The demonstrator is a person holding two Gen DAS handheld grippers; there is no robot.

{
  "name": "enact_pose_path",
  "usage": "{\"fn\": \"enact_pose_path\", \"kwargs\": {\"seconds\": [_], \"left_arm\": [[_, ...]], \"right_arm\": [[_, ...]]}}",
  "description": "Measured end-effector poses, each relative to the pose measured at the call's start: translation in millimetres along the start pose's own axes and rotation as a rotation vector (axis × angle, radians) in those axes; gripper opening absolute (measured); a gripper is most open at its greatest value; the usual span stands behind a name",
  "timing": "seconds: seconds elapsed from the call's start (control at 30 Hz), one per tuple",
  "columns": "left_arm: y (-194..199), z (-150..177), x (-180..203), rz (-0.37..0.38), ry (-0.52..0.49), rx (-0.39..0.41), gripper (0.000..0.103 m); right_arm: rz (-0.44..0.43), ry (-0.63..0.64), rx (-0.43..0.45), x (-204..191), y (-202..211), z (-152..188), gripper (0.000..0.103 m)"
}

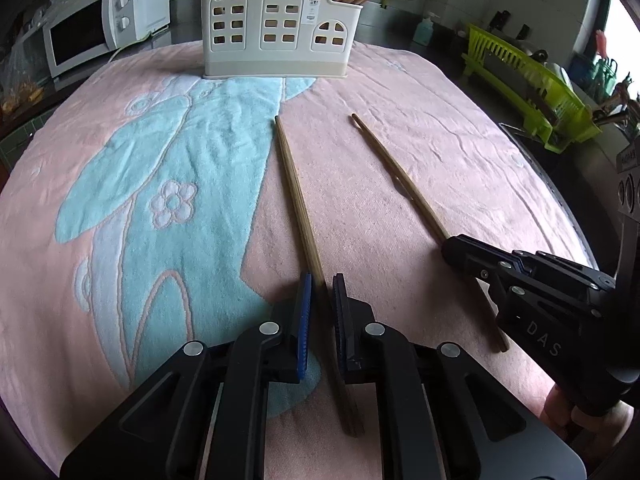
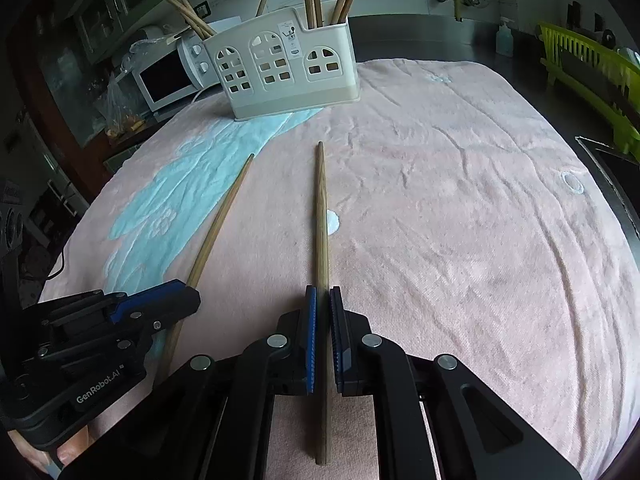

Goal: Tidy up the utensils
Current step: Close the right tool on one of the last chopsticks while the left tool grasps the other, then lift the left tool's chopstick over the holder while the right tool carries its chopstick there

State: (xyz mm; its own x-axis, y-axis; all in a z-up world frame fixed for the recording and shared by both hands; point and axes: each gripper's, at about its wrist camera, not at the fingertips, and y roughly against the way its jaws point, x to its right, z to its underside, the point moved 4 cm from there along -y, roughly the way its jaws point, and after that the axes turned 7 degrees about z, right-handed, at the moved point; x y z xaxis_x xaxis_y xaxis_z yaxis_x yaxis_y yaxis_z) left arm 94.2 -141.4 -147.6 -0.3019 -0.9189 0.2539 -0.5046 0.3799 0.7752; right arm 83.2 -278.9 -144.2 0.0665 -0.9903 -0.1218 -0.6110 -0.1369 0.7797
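Two long wooden chopsticks lie on a pink and blue towel [image 1: 400, 120]. My left gripper [image 1: 322, 280] is shut on the left chopstick [image 1: 294, 192] near its thick end, and the stick runs between the blue pads toward the holder. My right gripper [image 2: 323, 290] is shut on the right chopstick [image 2: 321, 208] the same way. Each gripper also shows in the other view: the right gripper [image 1: 450, 246] on its chopstick [image 1: 396, 172], the left gripper [image 2: 194, 294] on its chopstick [image 2: 224, 216]. A white plastic utensil holder [image 1: 280, 40] [image 2: 288, 76] with arched windows stands at the towel's far edge and holds several chopsticks.
A white microwave [image 1: 92, 28] [image 2: 168, 76] sits behind the towel at the left. A green dish rack [image 1: 528, 88] [image 2: 592, 72] stands at the right, near a soap bottle [image 1: 424, 30] [image 2: 505, 38]. The towel [image 2: 440, 200] is wrinkled on its right side.
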Motion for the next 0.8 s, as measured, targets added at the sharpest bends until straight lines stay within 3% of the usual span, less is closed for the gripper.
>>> {"fn": "enact_pose_path", "kwargs": {"seconds": [0.27,0.8], "left_arm": [[9.1,-1.1,-3.7,0.029,-0.004,0.009,0.005],[75.2,-49.5,-12.1,0.1,-0.004,0.227,0.005]], "right_arm": [[0.005,0.037,0.045,-7.8,19.3,-2.7,0.007],[-0.021,0.056,0.241,-13.0,66.9,-43.5,0.007]]}}
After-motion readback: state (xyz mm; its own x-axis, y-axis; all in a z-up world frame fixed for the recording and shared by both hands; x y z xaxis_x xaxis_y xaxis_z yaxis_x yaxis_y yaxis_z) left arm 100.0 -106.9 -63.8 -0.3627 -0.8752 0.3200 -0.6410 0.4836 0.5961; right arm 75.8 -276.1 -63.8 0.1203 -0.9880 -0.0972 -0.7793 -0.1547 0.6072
